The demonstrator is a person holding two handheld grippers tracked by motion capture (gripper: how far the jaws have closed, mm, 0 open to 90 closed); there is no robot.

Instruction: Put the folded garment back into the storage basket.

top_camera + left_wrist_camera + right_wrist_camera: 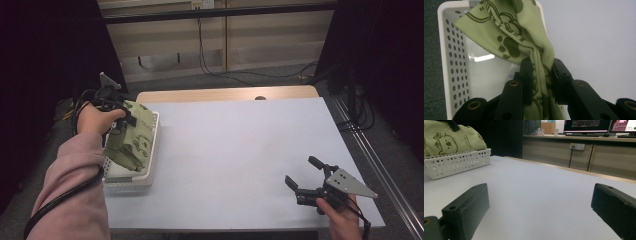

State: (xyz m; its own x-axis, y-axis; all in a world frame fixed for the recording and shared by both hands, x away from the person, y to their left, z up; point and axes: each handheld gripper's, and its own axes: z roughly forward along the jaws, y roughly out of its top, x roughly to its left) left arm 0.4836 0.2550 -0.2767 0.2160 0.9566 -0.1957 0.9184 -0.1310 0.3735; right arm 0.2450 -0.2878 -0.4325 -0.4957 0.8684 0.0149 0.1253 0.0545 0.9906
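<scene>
A bunched fold of the green printed cloth (pixel 524 40) is pinched between the jaws of the left gripper (pixel 541 75), above the white basket (pixel 451 62). Only a gather is held, so slippage onto the desk (pixel 235 150) beside the basket could follow. The right gripper (pixel 301 175), well apart from the basket, is held with jaws spread, empty.

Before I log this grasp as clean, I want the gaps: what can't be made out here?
- High view: the green cloth covers most of the white basket, so anything under it is hidden.
- Left gripper view: the cloth's top is cut off by the edge.
- Right gripper view: the distant screens are too small to read.
</scene>
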